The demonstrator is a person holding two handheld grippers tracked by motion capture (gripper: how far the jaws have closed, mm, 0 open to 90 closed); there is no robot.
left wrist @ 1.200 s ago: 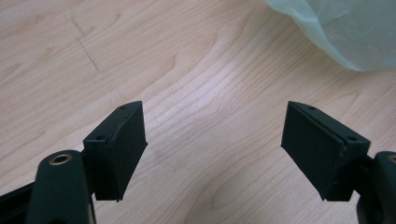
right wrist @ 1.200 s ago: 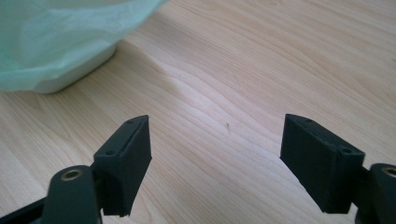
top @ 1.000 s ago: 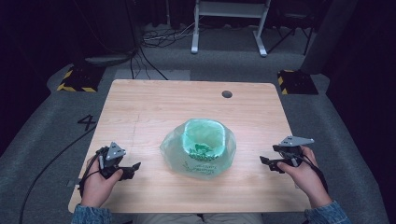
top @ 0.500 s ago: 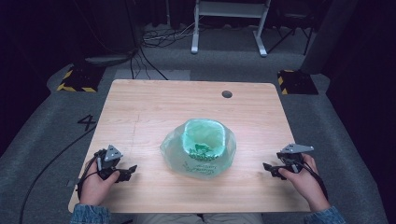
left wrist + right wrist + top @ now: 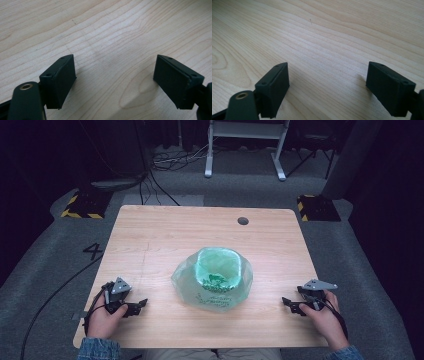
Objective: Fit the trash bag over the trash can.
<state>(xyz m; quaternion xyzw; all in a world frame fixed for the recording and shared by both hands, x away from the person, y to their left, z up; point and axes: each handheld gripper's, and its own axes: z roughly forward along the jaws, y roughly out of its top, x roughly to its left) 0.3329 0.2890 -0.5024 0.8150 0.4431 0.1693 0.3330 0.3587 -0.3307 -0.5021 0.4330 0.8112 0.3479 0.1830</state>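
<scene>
A translucent green plastic bag (image 5: 212, 279), bunched into a mound with green print on it, sits in the middle of the wooden table (image 5: 165, 235). My left gripper (image 5: 141, 304) rests low at the near left and points toward the bag. In the left gripper view its jaws (image 5: 115, 80) stand open over bare wood. My right gripper (image 5: 287, 303) is low at the near right, a hand's width from the bag. Its jaws (image 5: 328, 85) have just been opening and nothing lies between them.
A dark round hole (image 5: 243, 221) is near the table's far edge. On the floor behind stand two yellow-and-black striped blocks (image 5: 80, 205) (image 5: 314, 206), a white frame (image 5: 245, 140) and loose cables (image 5: 165, 160).
Both hands have sunk toward the tabletop. The right one has also come closer to the near edge. The bag has not moved.
</scene>
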